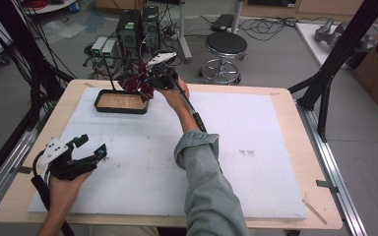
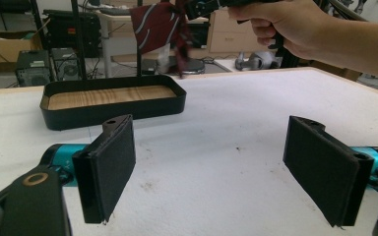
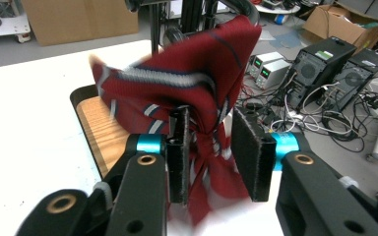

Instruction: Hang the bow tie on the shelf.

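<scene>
**A:** What is seen at the right claw (image 3: 211,157)?

**B:** A dark red cloth with white and navy stripes (image 3: 187,83) is draped in front of it, bunched between the jaws. The jaws are spaced a little apart with cloth hanging through the gap; whether the cloth is truly pinched cannot be told, since part of it is blurred. In the high view the right claw (image 1: 150,81) is held up at the far side of the desk (image 1: 275,147), with the cloth (image 1: 137,83) just beyond its tips.

**A:** And what lies under that claw?

**B:** A black tray with a wooden floor (image 1: 120,102) is seen just below and to the side of the cloth. Black upright posts rise from the tray's far edge (image 2: 78,39), and the cloth (image 2: 157,22) is seen hanging up near them, above the tray's rim (image 2: 113,110).

**A:** How is the left claw (image 2: 216,172) held?

**B:** Its jaws are spread wide apart, with nothing between the pads (image 2: 113,167). Bare white desk surface is seen ahead of it, the tray lying well beyond. In the high view the left claw (image 1: 91,150) is held low at the near edge, well apart from the right one.
</scene>
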